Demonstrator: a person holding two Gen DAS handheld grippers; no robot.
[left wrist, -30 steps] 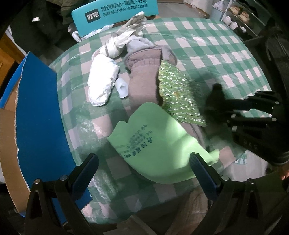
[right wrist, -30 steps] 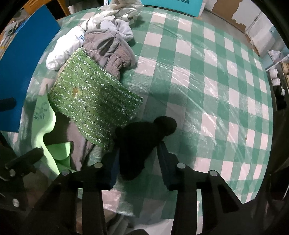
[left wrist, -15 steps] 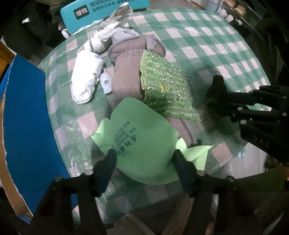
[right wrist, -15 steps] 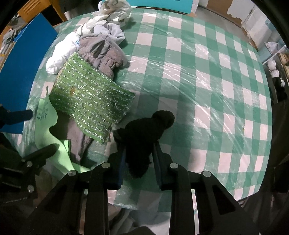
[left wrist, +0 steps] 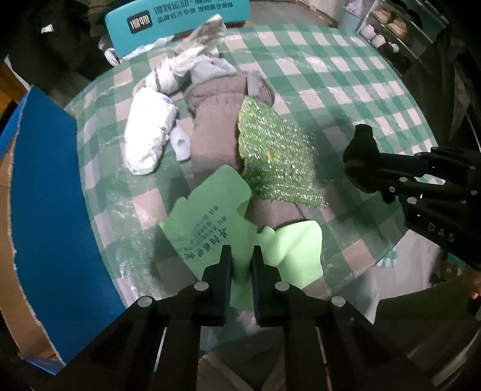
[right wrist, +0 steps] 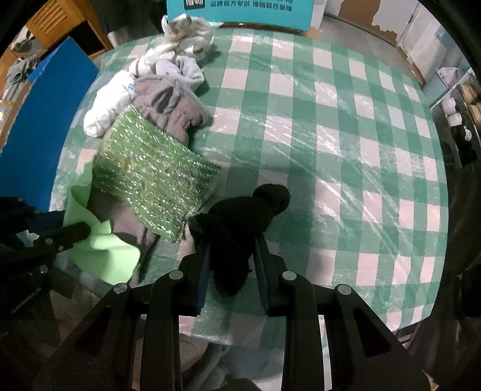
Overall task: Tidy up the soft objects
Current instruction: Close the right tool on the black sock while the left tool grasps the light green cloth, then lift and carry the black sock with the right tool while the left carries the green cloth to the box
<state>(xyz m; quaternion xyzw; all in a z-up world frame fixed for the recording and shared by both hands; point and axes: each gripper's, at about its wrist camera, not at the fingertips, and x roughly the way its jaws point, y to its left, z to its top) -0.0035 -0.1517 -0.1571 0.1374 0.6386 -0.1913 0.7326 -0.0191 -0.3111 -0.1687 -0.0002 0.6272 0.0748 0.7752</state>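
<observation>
Left grip: as our left gripper (left wrist: 242, 264) points down at the near table edge, its jaws are closing to a narrow gap with the pale green foam sheet (left wrist: 210, 216) pinched between the pads.
Right grip: our right gripper (right wrist: 231, 255) is clamped on a black knitted item (right wrist: 240, 222), perhaps a sock or glove, which hangs just above the checked tablecloth (right wrist: 345, 120).
Where the soft things lie: the foam sheet rests partly on a grey fleece garment (left wrist: 216, 120); a glittery green cloth (left wrist: 270, 156) lies over that garment and touches the sheet's far edge; a white bundle (left wrist: 150, 135) sits just beside the garment.
Doing the step well: we judge the pinch is near the sheet's edge, so we should let the pads settle fully before lifting, then draw the sheet up slowly and away from the glittery cloth so it does not drag that cloth along.
Risk: thin foam could crease or slip from a shallow bite.
Writing on the sheet: dark printed characters, too small and skewed for us to read.
Writing behind: a teal sign (left wrist: 177, 27) carries white characters and a dark logo square; we cannot make them out surely.
Other marks: the letters "DAS" show on the right gripper's body.
</observation>
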